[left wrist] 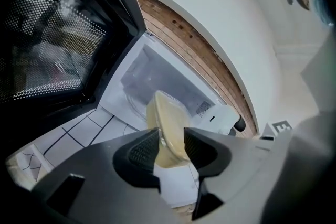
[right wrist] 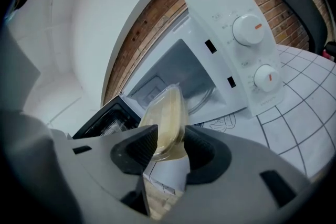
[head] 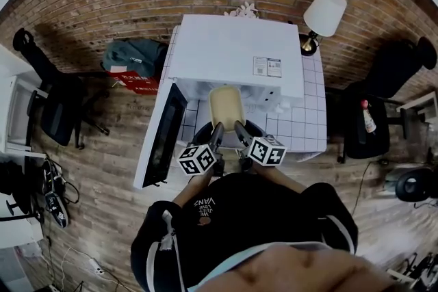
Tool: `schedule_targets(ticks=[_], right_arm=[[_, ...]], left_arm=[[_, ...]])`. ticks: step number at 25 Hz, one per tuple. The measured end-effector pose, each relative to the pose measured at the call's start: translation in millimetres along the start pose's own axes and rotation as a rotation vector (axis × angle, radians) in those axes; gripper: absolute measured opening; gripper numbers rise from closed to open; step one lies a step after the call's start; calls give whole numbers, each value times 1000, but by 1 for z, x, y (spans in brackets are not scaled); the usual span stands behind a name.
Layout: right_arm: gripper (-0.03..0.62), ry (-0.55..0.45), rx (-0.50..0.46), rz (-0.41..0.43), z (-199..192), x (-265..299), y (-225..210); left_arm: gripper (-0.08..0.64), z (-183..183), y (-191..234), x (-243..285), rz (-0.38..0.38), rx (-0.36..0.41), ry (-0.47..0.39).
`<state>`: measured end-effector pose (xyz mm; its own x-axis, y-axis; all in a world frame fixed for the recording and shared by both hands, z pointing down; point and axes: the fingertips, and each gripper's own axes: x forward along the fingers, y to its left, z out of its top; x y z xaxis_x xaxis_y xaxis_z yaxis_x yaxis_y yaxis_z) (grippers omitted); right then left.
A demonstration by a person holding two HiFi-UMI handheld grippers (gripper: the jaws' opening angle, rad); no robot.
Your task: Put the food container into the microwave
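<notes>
A shallow clear food container [head: 226, 104] with pale yellow contents hangs in front of the open white microwave [head: 236, 58], just outside its cavity. My left gripper [head: 217, 128] is shut on the container's near left edge, and my right gripper [head: 238, 126] is shut on its near right edge. In the left gripper view the container [left wrist: 167, 131] sits pinched between the dark pads, with the cavity [left wrist: 157, 86] beyond. The right gripper view shows the container [right wrist: 167, 122] clamped on edge, the microwave's cavity [right wrist: 173, 78] behind it and the two knobs [right wrist: 248, 30] to the right.
The microwave door [head: 161, 135] stands swung open to the left. The microwave rests on a white tiled table [head: 304, 123]. A lamp [head: 321, 16] stands at the table's back right. Chairs [head: 55, 102] flank the table on the wooden floor.
</notes>
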<state>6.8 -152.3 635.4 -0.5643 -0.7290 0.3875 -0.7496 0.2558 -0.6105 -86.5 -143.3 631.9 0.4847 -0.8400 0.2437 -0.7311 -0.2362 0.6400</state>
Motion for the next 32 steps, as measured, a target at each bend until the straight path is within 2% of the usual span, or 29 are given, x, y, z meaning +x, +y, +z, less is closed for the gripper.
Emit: schedule_targets(ticks=[12,32], right_arm=[[150,17,4,-9,18,31,-13],[150,41,19,-1,39,68,-31]], left_arm=[[153,13,14,35,9,6,32],[153,26,32,73,43,-37,36]])
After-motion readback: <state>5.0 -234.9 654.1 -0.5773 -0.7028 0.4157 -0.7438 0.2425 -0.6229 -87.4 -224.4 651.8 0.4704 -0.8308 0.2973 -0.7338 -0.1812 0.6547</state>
